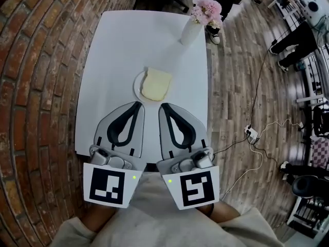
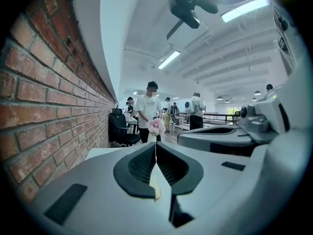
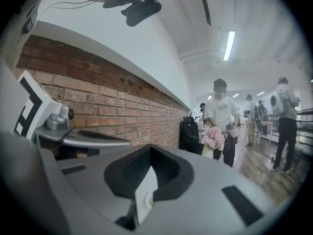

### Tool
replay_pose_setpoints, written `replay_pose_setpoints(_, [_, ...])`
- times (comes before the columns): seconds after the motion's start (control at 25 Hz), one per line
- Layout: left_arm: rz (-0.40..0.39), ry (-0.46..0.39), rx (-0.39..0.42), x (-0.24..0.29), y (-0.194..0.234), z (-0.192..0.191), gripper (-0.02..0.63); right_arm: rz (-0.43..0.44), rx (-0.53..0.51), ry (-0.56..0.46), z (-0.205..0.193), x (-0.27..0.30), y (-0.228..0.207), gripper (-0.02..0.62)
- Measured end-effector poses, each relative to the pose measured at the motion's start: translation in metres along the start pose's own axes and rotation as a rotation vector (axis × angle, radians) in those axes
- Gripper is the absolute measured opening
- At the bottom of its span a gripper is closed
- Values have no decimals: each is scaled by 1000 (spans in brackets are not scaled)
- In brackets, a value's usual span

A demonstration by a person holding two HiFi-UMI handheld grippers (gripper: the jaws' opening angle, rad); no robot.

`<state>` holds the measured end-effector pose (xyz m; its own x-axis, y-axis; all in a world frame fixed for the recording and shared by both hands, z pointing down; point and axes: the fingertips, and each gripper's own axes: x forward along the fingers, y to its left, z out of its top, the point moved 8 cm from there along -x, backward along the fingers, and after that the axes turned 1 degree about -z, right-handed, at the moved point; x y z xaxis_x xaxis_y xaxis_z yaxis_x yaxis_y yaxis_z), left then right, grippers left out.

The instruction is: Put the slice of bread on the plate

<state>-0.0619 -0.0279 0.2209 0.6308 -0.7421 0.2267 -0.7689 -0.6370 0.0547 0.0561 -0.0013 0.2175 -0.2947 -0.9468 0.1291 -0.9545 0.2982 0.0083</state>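
Note:
A pale slice of bread (image 1: 156, 84) lies on a small white plate (image 1: 136, 85) in the middle of the white table (image 1: 113, 45). Both grippers hover side by side over the table's near part, pointing at the plate, their tips just short of it. My left gripper (image 1: 140, 105) is shut with nothing in it, and so is my right gripper (image 1: 162, 107). In the left gripper view the jaws (image 2: 155, 144) meet at the tips, and a yellowish sliver of bread (image 2: 154, 186) shows through the gap below. In the right gripper view the jaws (image 3: 150, 149) are also together.
A white vase (image 1: 190, 33) with pink flowers (image 1: 206, 9) stands at the table's far right corner. A brick surface runs along the table's left side. Wooden floor with cables and a power strip (image 1: 251, 133) lies to the right. People (image 2: 148, 109) and a black office chair (image 2: 119, 126) are beyond the table.

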Motion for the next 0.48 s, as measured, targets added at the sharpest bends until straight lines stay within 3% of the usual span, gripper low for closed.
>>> replay_pose_setpoints(0.48, [11, -8, -6, -17, 4, -5, 12, 9, -1, 12, -2, -5, 18, 6])
